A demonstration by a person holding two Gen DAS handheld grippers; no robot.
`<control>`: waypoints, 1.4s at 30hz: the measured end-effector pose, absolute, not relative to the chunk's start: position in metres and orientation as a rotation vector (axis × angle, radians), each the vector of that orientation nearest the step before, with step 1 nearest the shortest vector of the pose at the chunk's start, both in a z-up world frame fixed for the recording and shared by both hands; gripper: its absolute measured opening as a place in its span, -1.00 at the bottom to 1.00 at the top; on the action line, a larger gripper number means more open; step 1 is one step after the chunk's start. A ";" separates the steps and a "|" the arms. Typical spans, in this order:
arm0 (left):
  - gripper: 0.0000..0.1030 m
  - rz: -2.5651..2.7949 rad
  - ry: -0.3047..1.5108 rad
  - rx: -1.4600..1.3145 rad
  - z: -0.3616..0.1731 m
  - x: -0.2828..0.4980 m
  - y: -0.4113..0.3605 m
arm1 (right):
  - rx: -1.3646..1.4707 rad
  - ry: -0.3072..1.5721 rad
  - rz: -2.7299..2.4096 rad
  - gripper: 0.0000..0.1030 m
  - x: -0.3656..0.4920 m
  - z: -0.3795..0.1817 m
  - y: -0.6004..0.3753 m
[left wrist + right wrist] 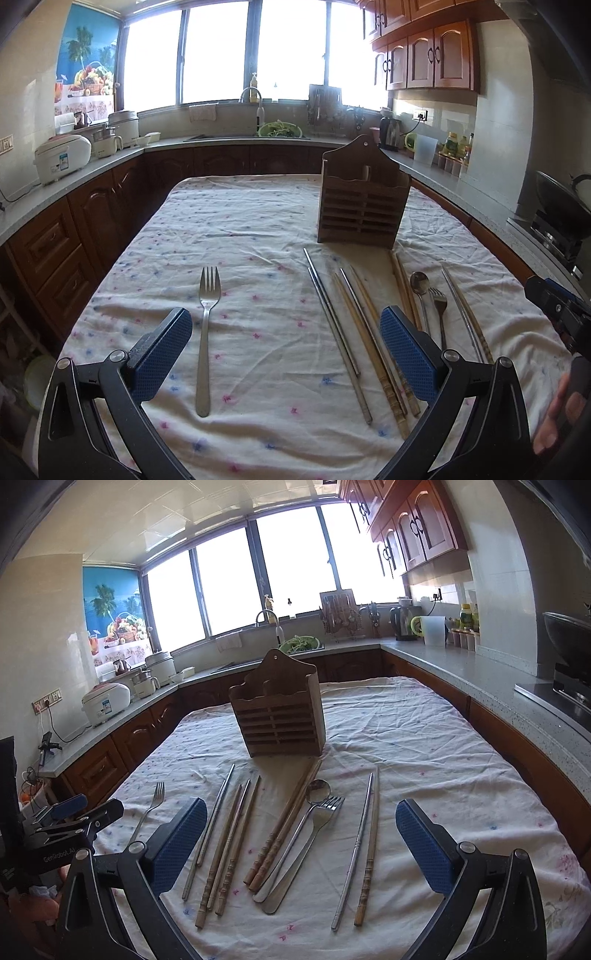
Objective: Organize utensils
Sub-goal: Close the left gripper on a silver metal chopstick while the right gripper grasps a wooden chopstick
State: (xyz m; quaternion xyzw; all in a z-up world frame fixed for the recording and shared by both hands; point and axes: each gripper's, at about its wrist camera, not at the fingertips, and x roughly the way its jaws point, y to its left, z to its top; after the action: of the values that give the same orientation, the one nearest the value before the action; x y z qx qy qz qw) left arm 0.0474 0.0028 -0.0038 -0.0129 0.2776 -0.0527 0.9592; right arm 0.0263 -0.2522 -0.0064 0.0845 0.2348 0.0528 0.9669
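A wooden slatted utensil holder point(364, 201) point(280, 716) stands upright on the cloth-covered table point(258, 229). A lone steel fork point(205, 332) point(149, 808) lies to the left, between my left gripper's fingers in the left wrist view. Metal and wooden chopsticks point(354, 332) point(229, 834) lie in front of the holder, with a spoon point(421, 291) point(314, 801) and a second fork point(439, 310) point(317, 827) among them. My left gripper point(286, 328) is open above the table and holds nothing. My right gripper point(301, 825) is open too, hovering over the chopsticks, spoon and fork.
Kitchen counters point(480, 686) wrap around the table, with a rice cooker point(61, 157), a sink with greens point(280, 129), a kettle point(404, 624) and a wok point(569, 635) on a stove at right. A person's fingers point(557, 417) show at the right edge.
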 end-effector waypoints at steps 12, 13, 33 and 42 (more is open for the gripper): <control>0.25 -0.182 0.754 -0.067 -0.013 0.142 -0.003 | 0.311 0.682 0.120 -0.10 0.122 -0.024 -0.278; 0.22 -0.188 0.765 -0.066 -0.015 0.150 -0.003 | 0.321 0.700 0.119 -0.19 0.133 -0.026 -0.279; -0.60 -0.251 1.036 -0.062 -0.074 0.281 -0.032 | 0.364 0.961 0.111 -0.75 0.258 -0.086 -0.266; -0.61 -0.256 1.051 -0.010 -0.076 0.288 -0.045 | 0.295 0.988 0.095 -0.75 0.266 -0.090 -0.252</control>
State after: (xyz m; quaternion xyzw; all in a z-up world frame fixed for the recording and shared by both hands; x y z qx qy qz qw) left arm 0.2879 -0.0448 -0.0760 -0.0046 0.5004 -0.1219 0.8571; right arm 0.2656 -0.2521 -0.0899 0.1409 0.4720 0.0456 0.8691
